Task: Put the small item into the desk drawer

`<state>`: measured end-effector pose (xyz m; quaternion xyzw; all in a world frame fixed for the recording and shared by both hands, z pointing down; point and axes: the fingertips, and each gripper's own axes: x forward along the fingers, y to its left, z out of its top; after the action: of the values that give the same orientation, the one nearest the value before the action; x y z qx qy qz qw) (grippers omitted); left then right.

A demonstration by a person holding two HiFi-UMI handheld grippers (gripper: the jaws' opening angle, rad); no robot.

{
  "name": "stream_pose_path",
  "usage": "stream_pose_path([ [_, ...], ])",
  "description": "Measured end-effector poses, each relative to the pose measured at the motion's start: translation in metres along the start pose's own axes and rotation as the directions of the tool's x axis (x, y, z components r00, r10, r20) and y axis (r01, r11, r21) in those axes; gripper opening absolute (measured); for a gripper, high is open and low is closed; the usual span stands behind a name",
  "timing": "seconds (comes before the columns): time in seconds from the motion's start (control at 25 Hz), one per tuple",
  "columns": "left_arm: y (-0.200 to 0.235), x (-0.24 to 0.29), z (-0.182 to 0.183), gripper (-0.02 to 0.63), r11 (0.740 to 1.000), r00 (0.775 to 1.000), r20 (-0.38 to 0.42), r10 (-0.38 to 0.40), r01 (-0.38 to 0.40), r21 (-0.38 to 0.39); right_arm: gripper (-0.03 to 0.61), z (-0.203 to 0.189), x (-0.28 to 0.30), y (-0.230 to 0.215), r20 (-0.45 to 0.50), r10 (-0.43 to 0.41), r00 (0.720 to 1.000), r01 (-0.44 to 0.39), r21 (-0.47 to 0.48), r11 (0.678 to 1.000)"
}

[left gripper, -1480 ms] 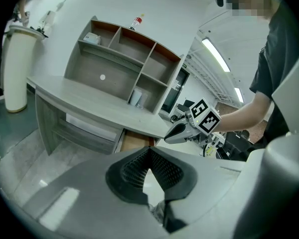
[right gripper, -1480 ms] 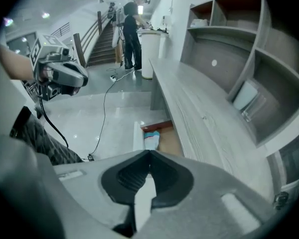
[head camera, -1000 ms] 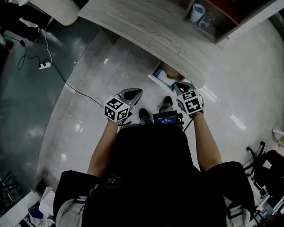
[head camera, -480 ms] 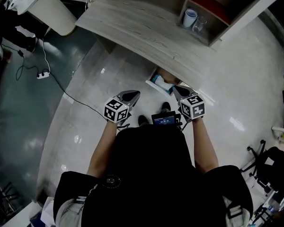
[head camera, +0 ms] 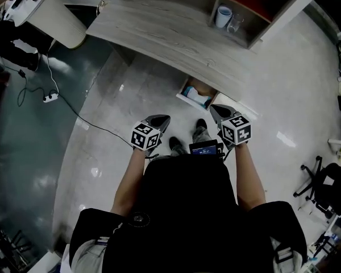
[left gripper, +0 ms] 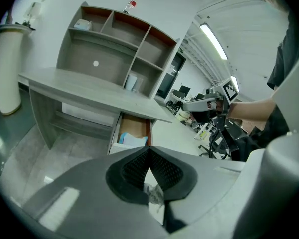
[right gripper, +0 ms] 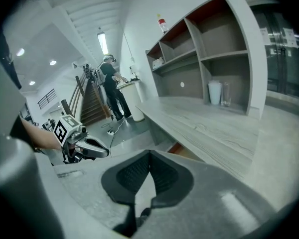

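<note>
**Holding the packet (left gripper: 153,192) short of the open drawer (head camera: 202,86)**

The left gripper (left gripper: 149,152) was clamped on what looked like a small crinkly packet; the right gripper (right gripper: 148,156) was clenched on nothing. The drawer gaped at one o'clock. The next move called for reaching in and letting go.

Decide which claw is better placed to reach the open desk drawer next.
Right, probably: in the head view the right claw lies close by the drawer, while the left claw is farther off.
</note>
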<state>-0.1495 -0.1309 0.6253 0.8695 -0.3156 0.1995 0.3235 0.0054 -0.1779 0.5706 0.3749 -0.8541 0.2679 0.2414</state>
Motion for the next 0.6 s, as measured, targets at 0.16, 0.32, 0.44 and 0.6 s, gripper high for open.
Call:
stream_pose_path([
  [0.16, -0.009, 0.007, -0.016, -0.002, 0.999, 0.999, -0.039, -0.035, 0.035, -0.013, 0.003, -0.014, -0.018, 0.003, -0.019, -0.023, 1.0, 0.023, 0.019, 1.0],
  [0.32, -0.02, 0.01, -0.021, -0.002, 0.998, 0.998, -0.026, -0.058, 0.057, -0.041, 0.003, -0.026, -0.032, -0.001, -0.04, -0.026, 0.999, 0.027, 0.023, 0.999],
  [0.44, -0.021, 0.006, -0.031, -0.002, 0.997, 0.999, -0.026, -0.033, 0.031, -0.067, 0.003, -0.031, -0.036, -0.002, -0.05, -0.014, 0.999, 0.014, 0.014, 1.0],
  [0.6, -0.021, -0.005, -0.04, -0.001, 0.992, 0.999, 0.01, 0.031, -0.03, -0.119, 0.002, -0.03, -0.039, -0.001, -0.045, 0.017, 0.999, -0.018, -0.018, 1.0],
])
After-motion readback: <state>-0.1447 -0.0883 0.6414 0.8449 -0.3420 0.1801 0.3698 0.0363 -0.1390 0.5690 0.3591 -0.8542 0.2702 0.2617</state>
